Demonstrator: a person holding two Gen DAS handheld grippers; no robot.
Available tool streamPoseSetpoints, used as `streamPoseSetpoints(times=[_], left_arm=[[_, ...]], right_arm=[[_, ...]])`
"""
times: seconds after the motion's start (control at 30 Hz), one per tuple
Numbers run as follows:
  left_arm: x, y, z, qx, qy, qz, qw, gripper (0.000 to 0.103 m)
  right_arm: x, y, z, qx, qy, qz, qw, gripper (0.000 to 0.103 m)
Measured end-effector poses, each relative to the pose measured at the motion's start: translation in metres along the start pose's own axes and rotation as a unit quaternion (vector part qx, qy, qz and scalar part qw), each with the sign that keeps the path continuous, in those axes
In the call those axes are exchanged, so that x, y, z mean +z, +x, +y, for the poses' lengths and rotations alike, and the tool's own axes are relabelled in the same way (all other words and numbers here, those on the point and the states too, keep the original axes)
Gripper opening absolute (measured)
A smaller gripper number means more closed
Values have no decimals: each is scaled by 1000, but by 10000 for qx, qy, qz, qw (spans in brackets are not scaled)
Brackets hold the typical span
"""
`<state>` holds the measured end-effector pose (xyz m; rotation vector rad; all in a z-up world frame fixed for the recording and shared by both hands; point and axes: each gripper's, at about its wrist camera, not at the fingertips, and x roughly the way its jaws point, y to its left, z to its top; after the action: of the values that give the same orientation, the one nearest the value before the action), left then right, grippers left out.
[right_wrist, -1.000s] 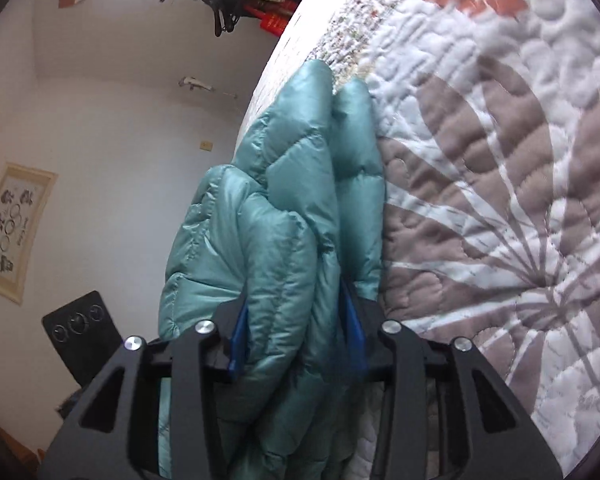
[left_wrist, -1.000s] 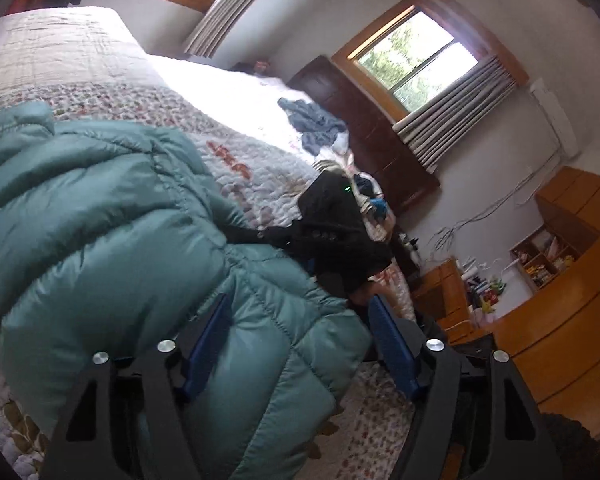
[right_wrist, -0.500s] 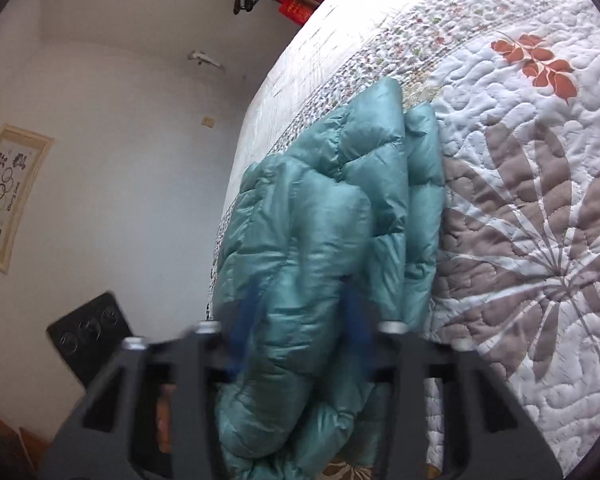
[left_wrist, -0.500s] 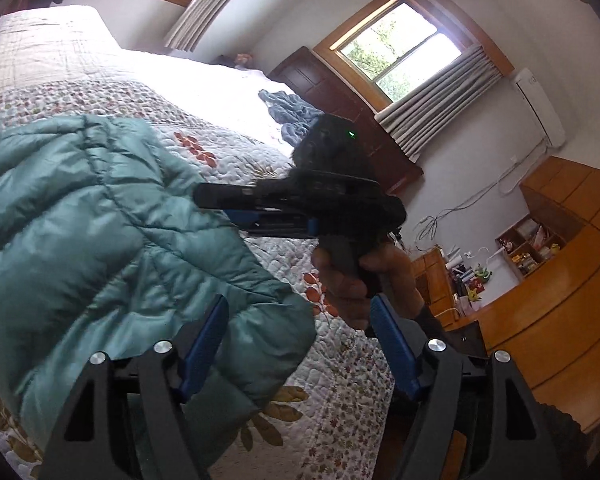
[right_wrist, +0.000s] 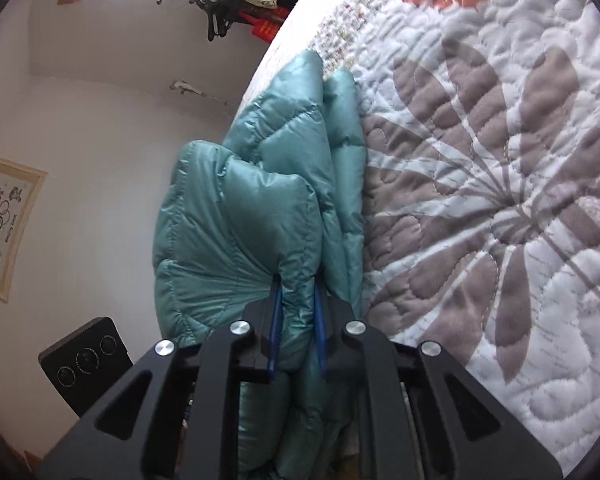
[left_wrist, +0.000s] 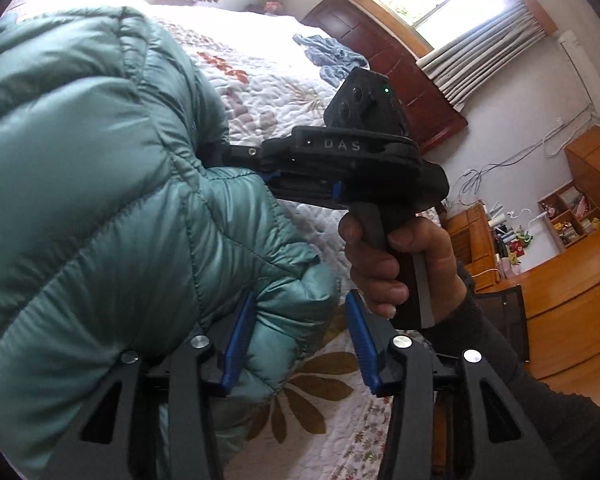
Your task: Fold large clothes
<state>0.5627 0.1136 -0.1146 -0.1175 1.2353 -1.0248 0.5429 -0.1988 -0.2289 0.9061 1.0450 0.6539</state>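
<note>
We see a quilted floral bedspread (right_wrist: 480, 184) right of our right gripper (right_wrist: 296, 328), its fingers pinching the puffy teal jacket (right_wrist: 260, 208); our left gripper (left_wrist: 300, 336) gapes, jacket between its fingers.

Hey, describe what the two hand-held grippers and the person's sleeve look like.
The left hand-held gripper has matte black angular arms with silver round bolts and blue finger pads. The right hand-held gripper is the same build; from the left wrist view its black body carries raised "DAS" lettering, a small green light and a grey-edged grip. The sleeve is dark, knit-looking fabric.
</note>
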Motion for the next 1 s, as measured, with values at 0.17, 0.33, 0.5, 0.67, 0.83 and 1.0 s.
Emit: streamPoseSetpoints(times=[0.17, 0.33, 0.5, 0.67, 0.83, 1.0], left_arm=[[-2, 3, 5, 99, -150, 57, 9998, 40], [-7, -62, -14, -612, -115, -896, 9940, 74], [-28, -87, -1, -912, -183, -1086, 9897, 77], [-41, -61, 41, -767, -846, -894, 9894, 60], [-41, -52, 52, -611, -795, -805, 9917, 40], [-40, -45, 68, -454, -1041, -728, 9909, 11]], right_arm=[[11, 6, 3, -248, -89, 211, 9994, 15], [25, -39, 71, -504, -765, -371, 9951, 22], [37, -31, 129, -759, -1524, -362, 9847, 30], [45, 31, 103, -1569, -1484, 275, 9760, 8], [51, 49, 59, -1745, -1156, 219, 9776, 0], [48, 60, 37, -1669, -1156, 170, 9790, 0]])
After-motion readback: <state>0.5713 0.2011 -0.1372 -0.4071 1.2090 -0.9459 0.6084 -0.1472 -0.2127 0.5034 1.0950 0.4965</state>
